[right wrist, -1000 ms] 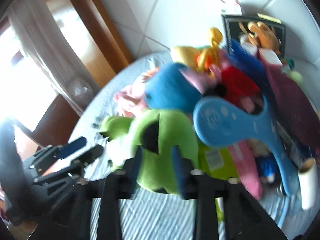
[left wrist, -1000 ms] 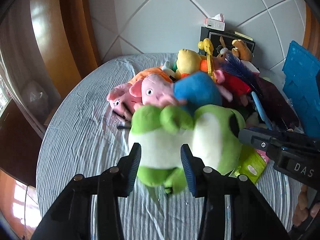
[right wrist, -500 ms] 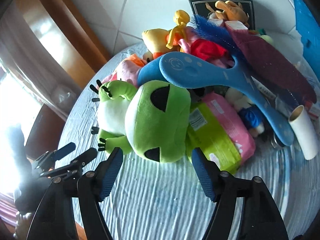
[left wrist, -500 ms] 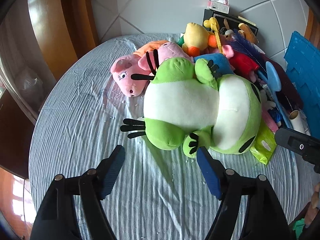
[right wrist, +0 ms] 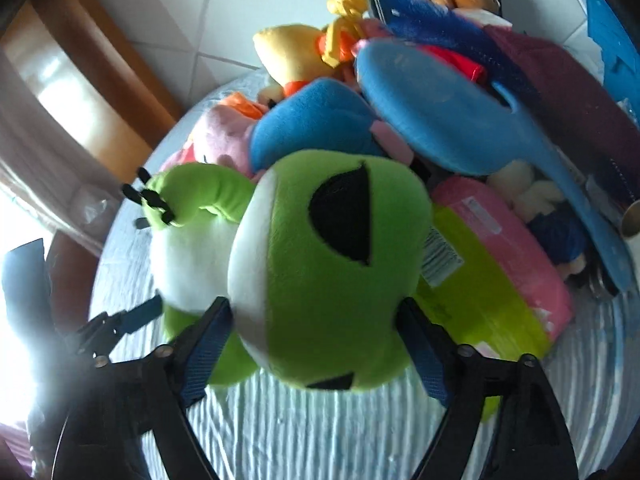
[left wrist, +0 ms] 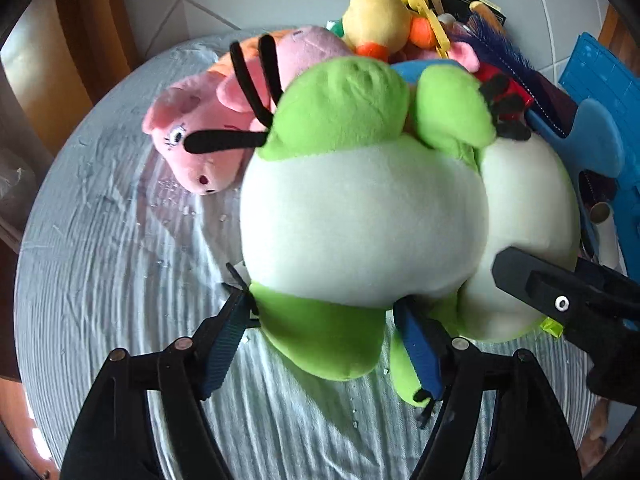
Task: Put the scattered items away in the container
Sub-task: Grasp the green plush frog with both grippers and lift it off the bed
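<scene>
A big green frog plush [left wrist: 360, 216] with a white belly lies on the round table at the front of the toy pile. My left gripper [left wrist: 322, 306] is open, and its fingers straddle the frog's green leg. In the right wrist view the frog's head [right wrist: 332, 264] fills the gap of my right gripper [right wrist: 314, 304], whose jaws are opening and do not press on it. Each gripper shows in the other's view: the right gripper [left wrist: 560, 304] beside the belly, the left gripper [right wrist: 132, 320] at the leg.
Behind the frog lie a pink pig plush [left wrist: 192, 140], a yellow duck plush [left wrist: 376, 20], a blue paddle [right wrist: 440, 120], a pink and green packet [right wrist: 500, 272] and a maroon cloth [right wrist: 560, 80]. A blue plastic crate [left wrist: 600, 80] stands at the right. Striped tablecloth [left wrist: 100, 280] covers the table.
A second ago both grippers held the frog up, shut on it. They let go, and it dropped onto the table. Both have since come down around it, jaws apart.
</scene>
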`<action>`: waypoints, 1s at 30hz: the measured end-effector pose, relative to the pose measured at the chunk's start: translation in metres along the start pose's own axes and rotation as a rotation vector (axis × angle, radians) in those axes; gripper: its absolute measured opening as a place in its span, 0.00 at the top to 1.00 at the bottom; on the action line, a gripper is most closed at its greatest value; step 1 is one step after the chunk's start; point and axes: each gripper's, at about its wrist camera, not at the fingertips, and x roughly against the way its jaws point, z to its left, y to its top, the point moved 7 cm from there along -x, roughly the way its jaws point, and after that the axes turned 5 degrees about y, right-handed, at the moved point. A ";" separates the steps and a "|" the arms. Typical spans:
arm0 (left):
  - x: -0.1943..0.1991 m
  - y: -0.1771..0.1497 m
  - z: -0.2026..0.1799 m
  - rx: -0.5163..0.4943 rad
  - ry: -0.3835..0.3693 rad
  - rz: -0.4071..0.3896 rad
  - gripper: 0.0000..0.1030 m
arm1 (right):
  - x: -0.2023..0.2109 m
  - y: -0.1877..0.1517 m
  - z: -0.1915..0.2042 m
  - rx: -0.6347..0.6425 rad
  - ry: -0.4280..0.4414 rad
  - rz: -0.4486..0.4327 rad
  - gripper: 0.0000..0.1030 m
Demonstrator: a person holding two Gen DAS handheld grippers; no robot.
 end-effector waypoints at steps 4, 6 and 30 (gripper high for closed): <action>-0.001 0.002 -0.002 -0.048 -0.036 -0.057 0.35 | -0.010 -0.001 -0.001 -0.016 -0.036 -0.013 0.27; 0.003 0.003 -0.003 -0.056 -0.045 -0.075 0.40 | -0.003 -0.001 0.005 0.009 -0.053 -0.027 0.32; 0.259 0.066 -0.158 -0.110 -0.047 -0.624 0.44 | 0.294 0.065 -0.021 0.177 -0.024 -0.516 0.35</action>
